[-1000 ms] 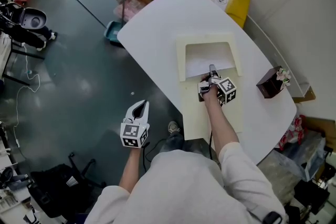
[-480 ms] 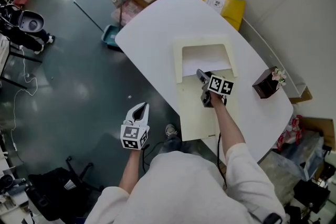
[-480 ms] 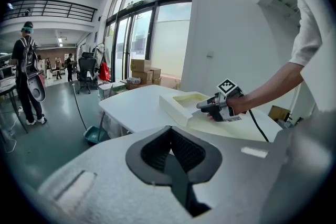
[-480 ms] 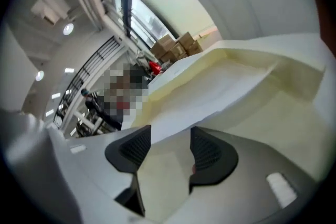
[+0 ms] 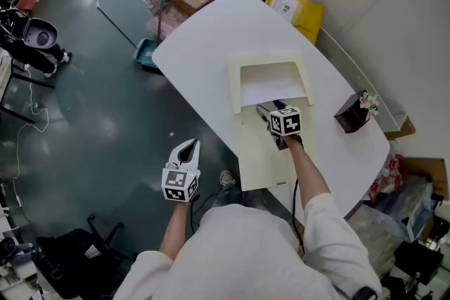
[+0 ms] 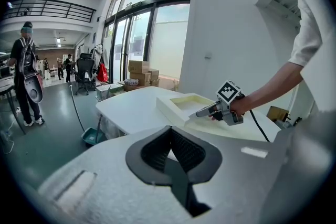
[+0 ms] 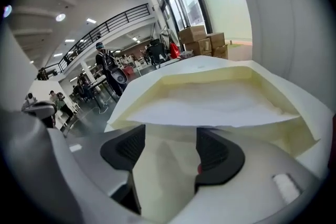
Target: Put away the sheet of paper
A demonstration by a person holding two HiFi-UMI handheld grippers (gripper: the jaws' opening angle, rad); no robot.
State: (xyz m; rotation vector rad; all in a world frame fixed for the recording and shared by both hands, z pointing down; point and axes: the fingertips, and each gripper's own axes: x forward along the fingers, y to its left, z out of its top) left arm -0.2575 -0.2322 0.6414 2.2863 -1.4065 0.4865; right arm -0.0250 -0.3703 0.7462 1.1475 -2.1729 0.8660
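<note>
Sheet of paper (image 7: 210, 110) lies tucked in the cream folder's (image 5: 260, 158) pocket, its near edge right at the tips of my right gripper (image 7: 167, 139) — jaws opening, nothing pinched. Off to the left, clear of the white table (image 5: 211, 31), my left gripper (image 6: 170, 134) hangs closed and empty.

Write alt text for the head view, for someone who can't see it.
Seen from above, a person's right gripper points into a shallow cream tray on a white oval table, its jaws opening at the near edge of the white sheet of paper lying inside, nothing pinched between them. The left gripper, shut, hangs over the dark floor.
</note>
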